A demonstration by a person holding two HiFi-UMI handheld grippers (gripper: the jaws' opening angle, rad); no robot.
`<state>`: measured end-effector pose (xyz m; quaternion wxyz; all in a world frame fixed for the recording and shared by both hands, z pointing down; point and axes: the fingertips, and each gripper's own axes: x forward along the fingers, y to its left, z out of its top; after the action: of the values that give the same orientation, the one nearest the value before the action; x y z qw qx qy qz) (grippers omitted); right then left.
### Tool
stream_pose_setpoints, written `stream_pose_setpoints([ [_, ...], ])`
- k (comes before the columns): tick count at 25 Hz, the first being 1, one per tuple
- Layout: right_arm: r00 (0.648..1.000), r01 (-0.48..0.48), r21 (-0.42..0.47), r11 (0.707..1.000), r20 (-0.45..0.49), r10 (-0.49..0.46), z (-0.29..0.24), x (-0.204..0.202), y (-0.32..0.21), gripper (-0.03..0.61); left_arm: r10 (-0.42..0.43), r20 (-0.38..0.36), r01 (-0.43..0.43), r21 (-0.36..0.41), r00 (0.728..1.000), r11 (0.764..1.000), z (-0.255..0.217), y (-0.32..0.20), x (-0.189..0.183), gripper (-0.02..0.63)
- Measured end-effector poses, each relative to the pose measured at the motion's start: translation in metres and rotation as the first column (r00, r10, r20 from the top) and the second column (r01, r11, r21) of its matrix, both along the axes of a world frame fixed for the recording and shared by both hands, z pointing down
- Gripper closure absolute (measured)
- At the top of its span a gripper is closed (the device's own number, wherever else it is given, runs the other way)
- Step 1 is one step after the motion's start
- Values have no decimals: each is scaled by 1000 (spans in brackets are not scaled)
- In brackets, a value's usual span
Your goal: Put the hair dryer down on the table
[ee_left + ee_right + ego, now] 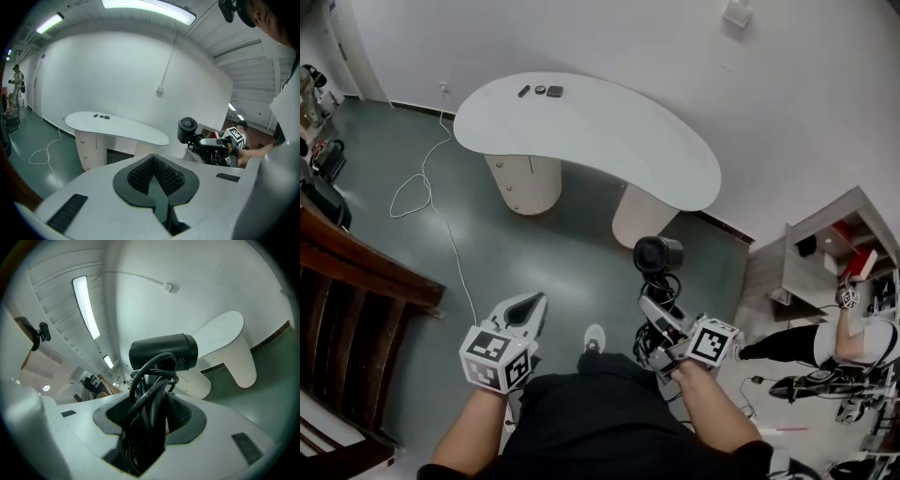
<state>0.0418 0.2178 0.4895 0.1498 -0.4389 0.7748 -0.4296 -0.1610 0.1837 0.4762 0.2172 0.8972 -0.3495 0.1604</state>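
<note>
A black hair dryer (657, 254) with its cord wound round the handle is held up over the green floor, short of the white curved table (600, 131). My right gripper (664, 317) is shut on the handle and cord. In the right gripper view the dryer's barrel (164, 351) stands above the jaws, with the table (220, 333) behind it and the gripper (150, 406) clamped on the coiled cord. My left gripper (525, 311) hangs low at the left, shut and empty (154, 176). The left gripper view shows the dryer (187, 130) and the table (122, 126) from the side.
Three small dark items (540, 91) lie at the table's far edge. A white cable (422, 187) trails over the floor at the left. Dark wooden furniture (347, 272) stands at the left. A shelf unit (825, 253) and a person (853, 337) are at the right.
</note>
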Motion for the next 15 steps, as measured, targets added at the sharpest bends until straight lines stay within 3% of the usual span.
stream_pose_setpoints([
  [15,997,70,18,997,-16,-70,5,77,-101,382,-47,4,47,9,999,999,-6,-103,78,603],
])
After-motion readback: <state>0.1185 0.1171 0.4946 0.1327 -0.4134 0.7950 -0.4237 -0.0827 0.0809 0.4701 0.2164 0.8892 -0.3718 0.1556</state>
